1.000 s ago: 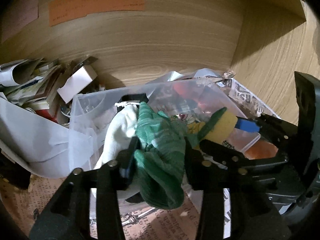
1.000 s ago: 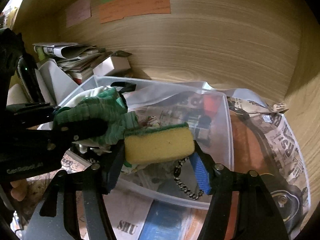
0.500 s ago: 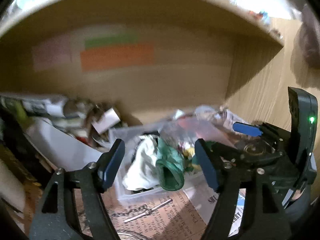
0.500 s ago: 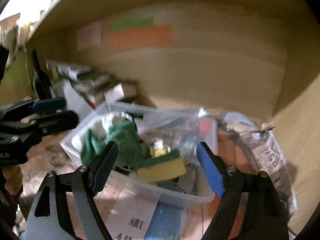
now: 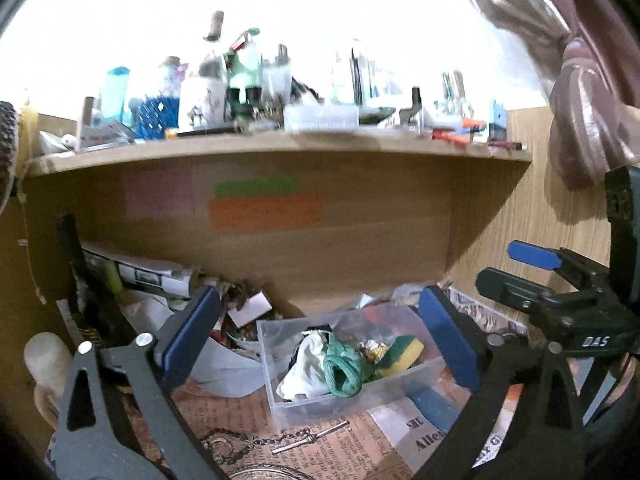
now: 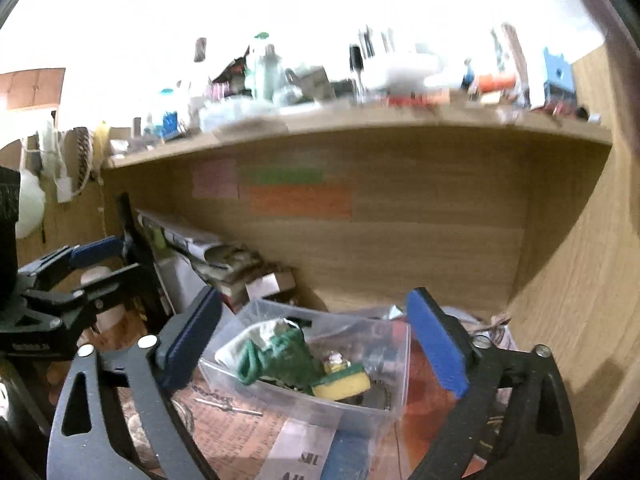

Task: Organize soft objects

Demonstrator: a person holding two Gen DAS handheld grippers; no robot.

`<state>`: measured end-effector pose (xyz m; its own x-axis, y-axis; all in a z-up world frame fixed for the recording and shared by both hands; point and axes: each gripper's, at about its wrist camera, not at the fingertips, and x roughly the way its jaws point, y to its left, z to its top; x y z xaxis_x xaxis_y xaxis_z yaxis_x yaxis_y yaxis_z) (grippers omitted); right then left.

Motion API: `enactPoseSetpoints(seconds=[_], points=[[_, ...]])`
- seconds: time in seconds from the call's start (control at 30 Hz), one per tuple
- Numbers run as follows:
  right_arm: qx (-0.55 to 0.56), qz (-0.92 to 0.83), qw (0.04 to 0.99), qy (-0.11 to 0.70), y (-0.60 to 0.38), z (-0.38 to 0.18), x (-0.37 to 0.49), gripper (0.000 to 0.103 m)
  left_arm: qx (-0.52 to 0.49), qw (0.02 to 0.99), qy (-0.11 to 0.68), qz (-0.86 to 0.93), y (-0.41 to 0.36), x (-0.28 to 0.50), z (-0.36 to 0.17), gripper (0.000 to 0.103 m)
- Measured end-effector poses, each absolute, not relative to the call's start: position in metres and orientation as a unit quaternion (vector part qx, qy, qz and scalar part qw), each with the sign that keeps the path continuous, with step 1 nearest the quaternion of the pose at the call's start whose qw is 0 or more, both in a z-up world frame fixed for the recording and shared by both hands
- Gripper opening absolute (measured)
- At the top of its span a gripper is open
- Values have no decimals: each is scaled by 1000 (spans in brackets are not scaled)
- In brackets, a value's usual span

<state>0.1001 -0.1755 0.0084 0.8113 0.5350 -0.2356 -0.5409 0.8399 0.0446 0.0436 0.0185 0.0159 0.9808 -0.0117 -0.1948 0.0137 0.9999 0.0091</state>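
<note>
Both grippers have pulled back and up since a second ago; the upper shelf top now shows in both views. Left gripper (image 5: 316,340): then clamped on the green glove, now fingers spread wide, nothing between them. Right gripper (image 6: 316,344): then pinching the yellow sponge, now likewise spread and empty.

Green glove (image 5: 342,368) lies in the clear plastic bin (image 5: 280,400), against a white cloth (image 5: 308,368) on its left. Yellow sponge (image 5: 404,354), green scouring side up, rests in the same bin just right of the glove. The bin sits on newspaper (image 5: 320,452) under the wooden shelf (image 5: 280,148).

Hard to read: shelf-top bottles are blurred and blown out by backlight; writing on the orange note (image 5: 266,210) is illegible; small items between glove and sponge cannot be identified. Bin's rear contents are obscured by crumpled plastic.
</note>
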Motion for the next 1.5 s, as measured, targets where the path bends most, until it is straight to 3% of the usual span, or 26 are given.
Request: enactPoseSetpoints(seconds=[1.5], points=[[5,282,953,115,-174,9,74,103,-13,994,106,-5,19,38,6,103]])
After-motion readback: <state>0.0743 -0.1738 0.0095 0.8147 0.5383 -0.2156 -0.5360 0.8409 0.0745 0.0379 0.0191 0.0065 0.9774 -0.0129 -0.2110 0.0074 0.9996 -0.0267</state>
